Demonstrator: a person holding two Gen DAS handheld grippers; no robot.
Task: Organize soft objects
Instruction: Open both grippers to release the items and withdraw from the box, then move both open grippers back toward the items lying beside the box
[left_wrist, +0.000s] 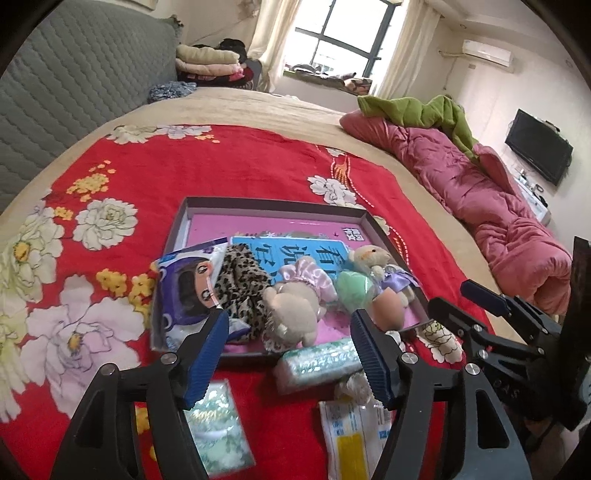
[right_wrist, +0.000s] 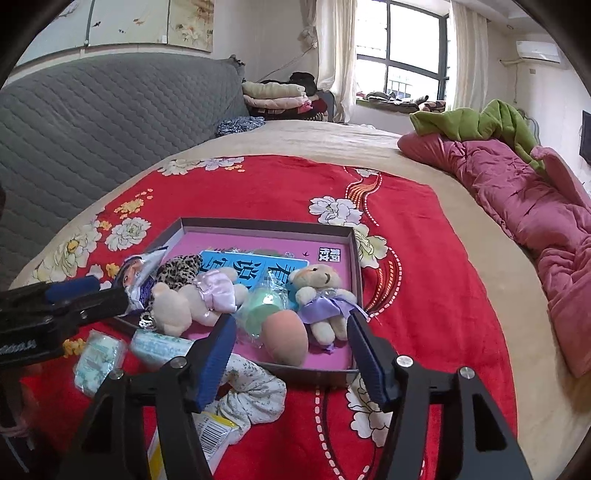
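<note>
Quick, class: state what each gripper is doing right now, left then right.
Left gripper: open, holding nothing, above the box's near edge.
Right gripper: open, holding nothing, over the box.

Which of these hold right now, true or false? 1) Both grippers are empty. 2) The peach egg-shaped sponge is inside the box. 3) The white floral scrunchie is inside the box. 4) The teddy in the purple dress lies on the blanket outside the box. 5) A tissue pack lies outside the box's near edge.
1) True: the left gripper and the right gripper both stand open with nothing between the pads.
2) True: the peach sponge lies in the box.
3) False: the white floral scrunchie lies on the red blanket, in front of the box.
4) False: the teddy in the purple dress is in the box.
5) True: the tissue pack lies just outside it.
</note>
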